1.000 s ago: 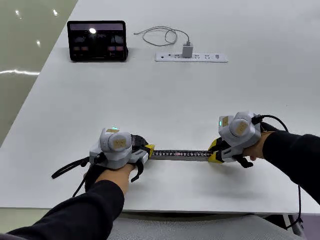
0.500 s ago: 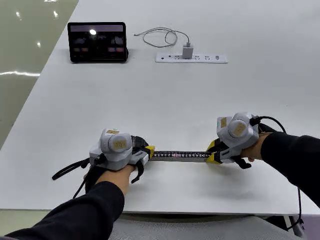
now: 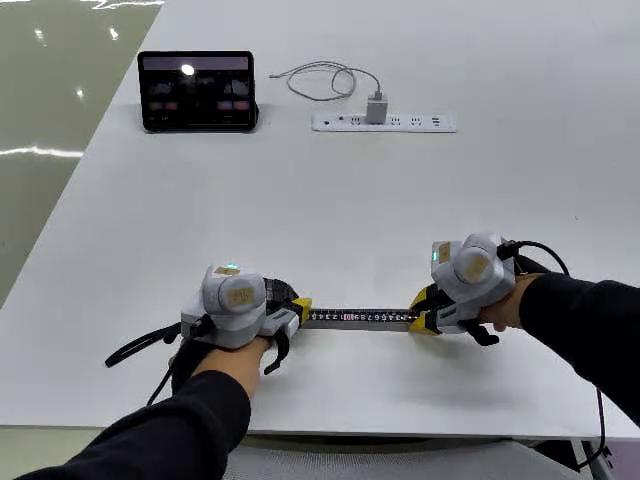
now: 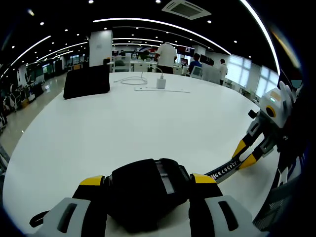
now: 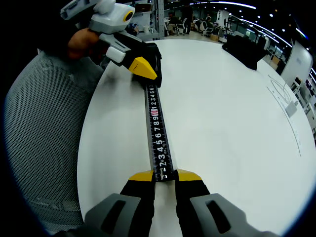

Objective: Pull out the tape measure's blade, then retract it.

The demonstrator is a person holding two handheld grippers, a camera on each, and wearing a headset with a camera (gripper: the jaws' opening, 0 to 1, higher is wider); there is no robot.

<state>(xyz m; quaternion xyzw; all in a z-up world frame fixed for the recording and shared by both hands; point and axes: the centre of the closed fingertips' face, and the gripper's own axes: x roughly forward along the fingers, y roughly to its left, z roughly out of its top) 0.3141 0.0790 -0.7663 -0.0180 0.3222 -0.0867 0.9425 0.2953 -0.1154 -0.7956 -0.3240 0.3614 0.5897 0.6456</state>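
Observation:
A black tape measure case (image 3: 279, 294) lies on the white table (image 3: 330, 210) near its front edge. My left gripper (image 3: 291, 311) is shut on the case, which sits dark between the yellow-tipped jaws in the left gripper view (image 4: 148, 190). The blade (image 3: 360, 317) runs right, flat along the table, with its numbers readable (image 5: 157, 133). My right gripper (image 3: 419, 319) is shut on the blade's free end (image 5: 164, 176). From the right gripper view the left gripper (image 5: 140, 66) and the case (image 5: 152, 51) are at the blade's far end.
A dark tablet (image 3: 197, 90) stands at the far left of the table. A white power strip (image 3: 385, 121) with a charger and coiled cable (image 3: 325, 75) lies beside it. A grey mesh chair (image 5: 49, 148) is just off the table's front edge.
The right gripper has come slightly left toward the case, and the stretch of blade between the grippers is a bit shorter. The left gripper has stayed in place.

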